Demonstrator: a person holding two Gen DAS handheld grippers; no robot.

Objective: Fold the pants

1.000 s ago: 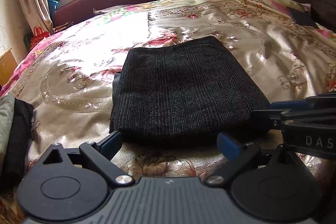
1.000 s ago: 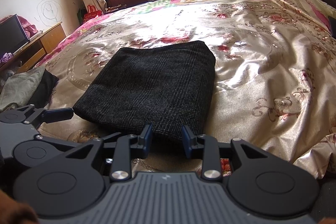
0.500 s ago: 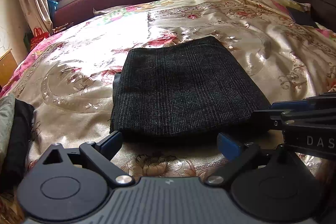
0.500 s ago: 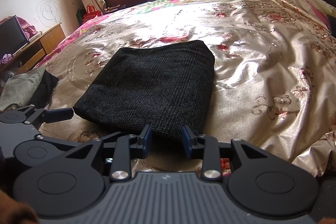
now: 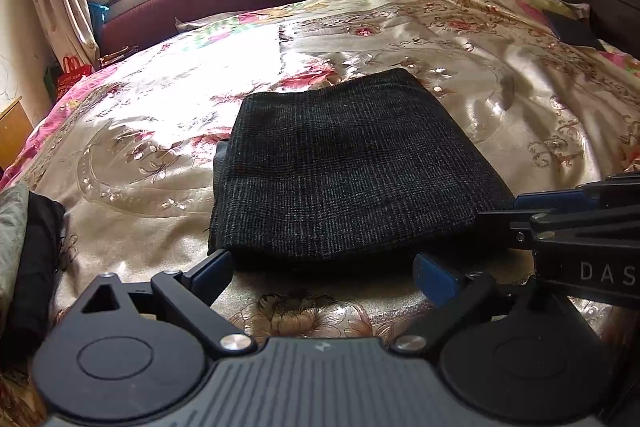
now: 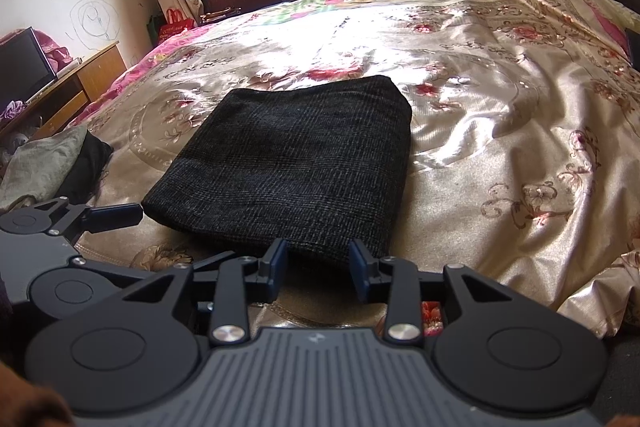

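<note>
Folded pants rest on a satin bedspread, both grippers drawn up empty at the near edge

The dark knit pants [image 5: 344,167] lie as a compact, squared stack near the middle of the floral bedspread [image 5: 520,115], a sign the folding looks essentially done; the left gripper [image 5: 322,267], jaws spread wide, and the right gripper [image 6: 318,263], jaws parted more narrowly, hold nothing, while a grey-and-black clothing pile [image 6: 56,163] waits at the bed's left edge
</note>
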